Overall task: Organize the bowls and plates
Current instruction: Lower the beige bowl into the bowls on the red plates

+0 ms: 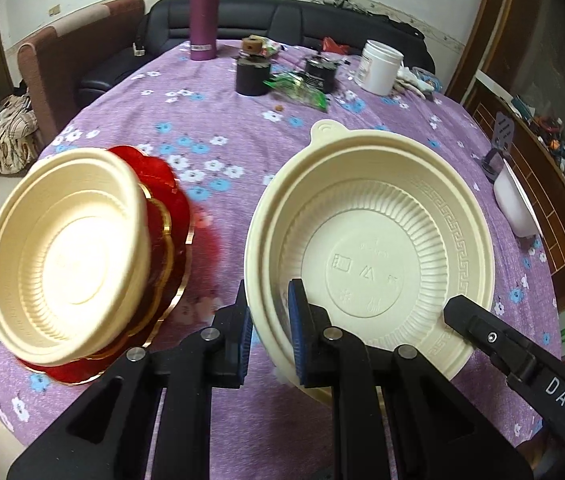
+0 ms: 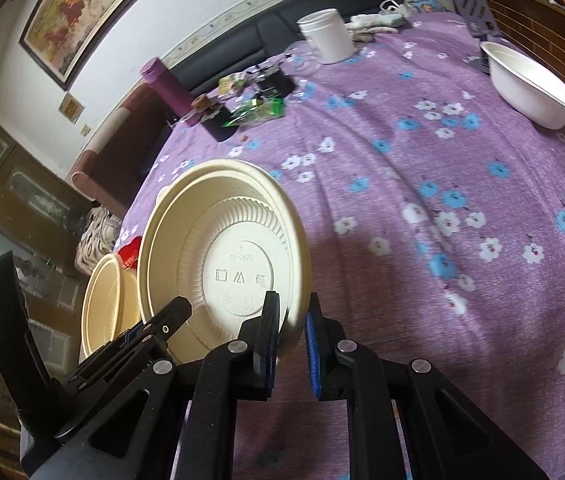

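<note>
A large cream plastic bowl (image 1: 370, 256) with a ribbed inside and a small tab on its far rim is held tilted above the purple cloth. My left gripper (image 1: 270, 332) is shut on its near left rim. My right gripper (image 2: 290, 336) is shut on its right rim; the bowl also shows in the right wrist view (image 2: 222, 256). The right gripper's finger (image 1: 494, 336) shows beside the bowl in the left wrist view. To the left, a smaller cream bowl (image 1: 66, 256) sits on a red plate with gold edge (image 1: 166, 240). A white bowl (image 2: 530, 84) stands at the table's far right.
At the back of the purple flowered tablecloth (image 1: 218, 128) stand a purple flask (image 1: 204, 16), a black jar (image 1: 252, 74), a green wrapper (image 1: 302, 88) and a white tub (image 1: 380, 66). A black sofa and a brown chair lie beyond.
</note>
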Demonstrator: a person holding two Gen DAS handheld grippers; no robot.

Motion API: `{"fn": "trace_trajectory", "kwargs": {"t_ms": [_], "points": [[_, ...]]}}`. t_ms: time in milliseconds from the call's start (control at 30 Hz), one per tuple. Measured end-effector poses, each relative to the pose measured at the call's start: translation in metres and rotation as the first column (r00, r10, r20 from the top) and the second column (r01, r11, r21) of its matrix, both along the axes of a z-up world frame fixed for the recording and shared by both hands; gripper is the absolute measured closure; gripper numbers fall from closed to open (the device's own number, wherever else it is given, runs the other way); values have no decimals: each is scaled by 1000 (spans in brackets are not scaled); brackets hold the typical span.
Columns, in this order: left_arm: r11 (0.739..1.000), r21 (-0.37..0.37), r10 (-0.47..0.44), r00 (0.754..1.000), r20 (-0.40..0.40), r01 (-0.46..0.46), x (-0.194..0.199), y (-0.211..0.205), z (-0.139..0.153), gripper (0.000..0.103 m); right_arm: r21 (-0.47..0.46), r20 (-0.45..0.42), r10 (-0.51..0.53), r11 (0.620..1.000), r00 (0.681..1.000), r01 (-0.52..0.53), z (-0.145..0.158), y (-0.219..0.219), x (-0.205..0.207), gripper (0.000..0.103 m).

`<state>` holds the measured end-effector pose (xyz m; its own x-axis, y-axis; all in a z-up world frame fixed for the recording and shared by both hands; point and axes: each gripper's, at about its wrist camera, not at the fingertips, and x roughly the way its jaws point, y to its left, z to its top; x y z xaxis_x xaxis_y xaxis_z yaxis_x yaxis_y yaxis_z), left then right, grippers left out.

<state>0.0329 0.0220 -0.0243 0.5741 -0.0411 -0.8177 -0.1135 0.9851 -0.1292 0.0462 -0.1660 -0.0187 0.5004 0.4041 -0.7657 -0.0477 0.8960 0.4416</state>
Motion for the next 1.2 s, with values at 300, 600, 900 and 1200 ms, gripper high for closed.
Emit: {"fn": "trace_trajectory", "kwargs": {"t_ms": [300,600,900,1200], "points": [[998,-4,69,997,36,-69,-12,33,14,88,-3,36,76,997,996,-76,17,36,-1,91],[988,-3,153,985,76,-153,-25,72,28,88,-3,72,154,988,985,-154,34,78,-3,91],[973,-9,228,968,100,-229,-36,108,35,88,-2,94,228,973,969,-229,46,117,-5,91],[958,-12,287,953,97,-287,-44,140,33,88,-7,90,289,957,953,-290,45,153,-1,91]]}}
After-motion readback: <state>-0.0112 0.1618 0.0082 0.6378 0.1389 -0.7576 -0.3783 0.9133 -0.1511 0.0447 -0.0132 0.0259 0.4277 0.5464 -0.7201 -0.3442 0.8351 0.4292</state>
